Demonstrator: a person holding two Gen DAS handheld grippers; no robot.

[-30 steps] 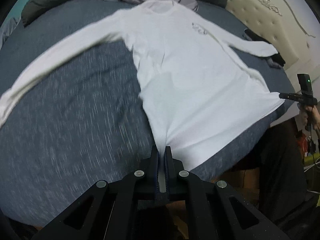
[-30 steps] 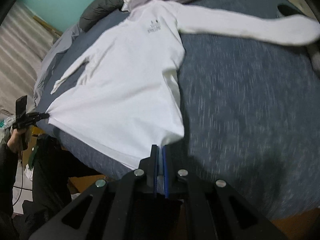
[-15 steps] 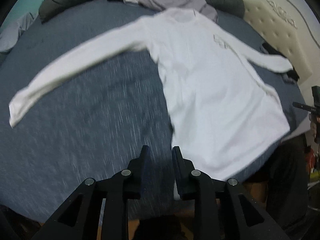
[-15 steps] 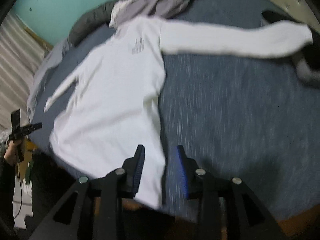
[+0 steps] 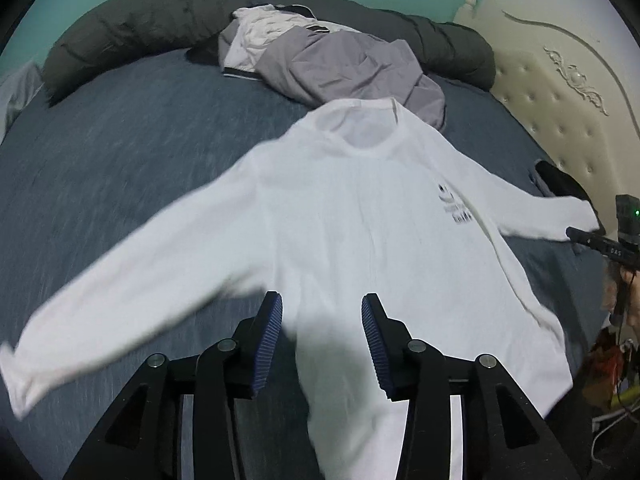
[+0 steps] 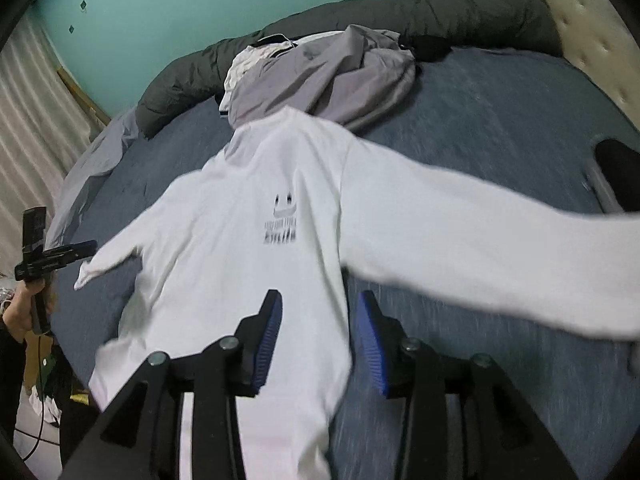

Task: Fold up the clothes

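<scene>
Showing the left hand-held gripper (image 5: 322, 340) with jaws parted and nothing pressed between its blue pads; the jaws have just been opening, and the shirt (image 5: 372, 232) lies beneath them, not gripped. Right hand-held gripper (image 6: 318, 338) likewise stands apart at the jaws, having just been opening, with the shirt's side edge under the gap and no cloth pinched. Shirt, white and long-sleeved, lies face up on the bed (image 5: 120, 152), sleeves spread to either side, hem at the bed's near edge, a dark print (image 6: 282, 220) on the chest. Collar end touches a crumpled grey jacket (image 5: 336, 64). Behind the jacket a dark rolled duvet (image 5: 132, 28) runs along the far side below a teal wall (image 6: 160, 8). Cream tufted headboard (image 5: 560, 112) closes one side. Each view shows the other gripper at its margin, held in a hand (image 6: 30, 304).
</scene>
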